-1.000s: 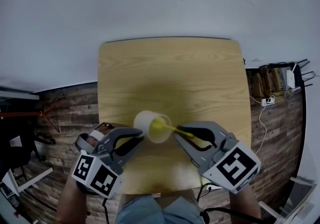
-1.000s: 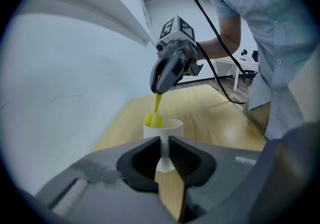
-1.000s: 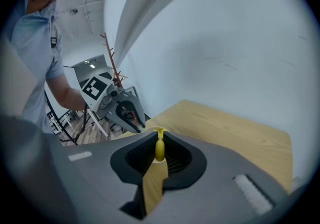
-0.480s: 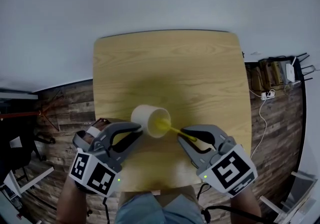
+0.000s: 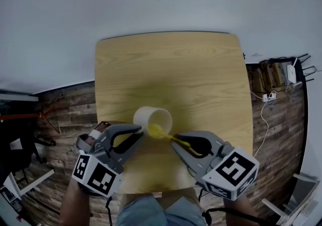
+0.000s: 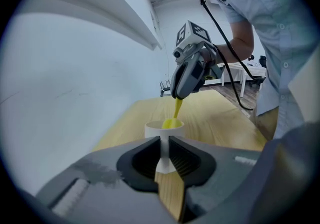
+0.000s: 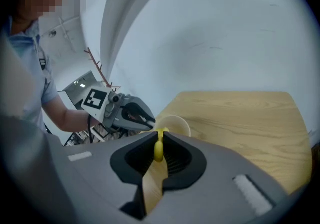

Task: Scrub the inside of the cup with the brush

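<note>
A cream cup (image 5: 151,117) hangs tilted over the near part of the wooden table (image 5: 176,69), its mouth turned toward the right gripper. My left gripper (image 5: 141,132) is shut on the cup's handle (image 6: 164,157), and the cup (image 6: 163,129) sits just beyond the jaws. My right gripper (image 5: 176,142) is shut on the yellow brush (image 5: 168,137) by its handle (image 7: 158,149). The brush head (image 6: 170,124) sits at the cup's mouth, by the near rim. In the right gripper view the cup (image 7: 178,124) shows past the jaws, with the left gripper (image 7: 131,114) beside it.
The table's far half is bare wood. Right of the table, on the plank floor, lie a white cable and power strip (image 5: 268,102) and a rack with boxes (image 5: 277,78). A white wall (image 5: 161,3) stands behind the table. The person's legs are at the table's near edge.
The right gripper has drawn back toward the person and a little left. The brush head has slid from deeper in the cup out to its near rim. The cup has barely shifted.
</note>
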A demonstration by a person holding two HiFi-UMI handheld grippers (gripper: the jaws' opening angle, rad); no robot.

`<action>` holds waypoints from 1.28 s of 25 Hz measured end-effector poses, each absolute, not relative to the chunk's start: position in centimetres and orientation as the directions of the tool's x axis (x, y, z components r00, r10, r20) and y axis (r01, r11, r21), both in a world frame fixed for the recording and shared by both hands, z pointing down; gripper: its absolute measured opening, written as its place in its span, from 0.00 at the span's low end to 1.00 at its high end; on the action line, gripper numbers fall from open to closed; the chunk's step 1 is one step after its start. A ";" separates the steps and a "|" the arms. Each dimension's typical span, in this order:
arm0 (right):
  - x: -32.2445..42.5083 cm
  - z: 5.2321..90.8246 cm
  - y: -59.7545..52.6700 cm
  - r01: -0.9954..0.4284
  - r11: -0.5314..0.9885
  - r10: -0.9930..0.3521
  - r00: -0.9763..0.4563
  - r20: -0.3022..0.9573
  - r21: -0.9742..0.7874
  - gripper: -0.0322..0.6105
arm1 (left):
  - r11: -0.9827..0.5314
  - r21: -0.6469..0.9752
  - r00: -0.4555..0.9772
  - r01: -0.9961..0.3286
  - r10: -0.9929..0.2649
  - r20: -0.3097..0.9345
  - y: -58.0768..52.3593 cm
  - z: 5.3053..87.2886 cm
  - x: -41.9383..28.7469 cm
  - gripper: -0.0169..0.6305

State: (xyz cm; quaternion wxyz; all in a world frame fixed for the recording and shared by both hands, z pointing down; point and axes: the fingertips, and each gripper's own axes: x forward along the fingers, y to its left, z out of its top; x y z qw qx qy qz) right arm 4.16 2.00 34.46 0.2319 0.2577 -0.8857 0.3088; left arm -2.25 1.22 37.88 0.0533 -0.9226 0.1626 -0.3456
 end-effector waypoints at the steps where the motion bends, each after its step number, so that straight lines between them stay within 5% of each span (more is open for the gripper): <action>1: 4.2 34.1 1.8 -0.599 0.668 -0.322 -0.767 0.555 -0.441 0.11 | -0.939 -0.208 0.710 -0.273 -0.343 0.615 1.2 37.9 -2.3 0.14; 32: 5.1 29.6 1.4 -0.711 0.575 -0.579 -0.704 0.412 -0.406 0.11 | -0.820 0.018 0.752 -0.572 -0.516 0.411 0.9 40.5 -5.4 0.17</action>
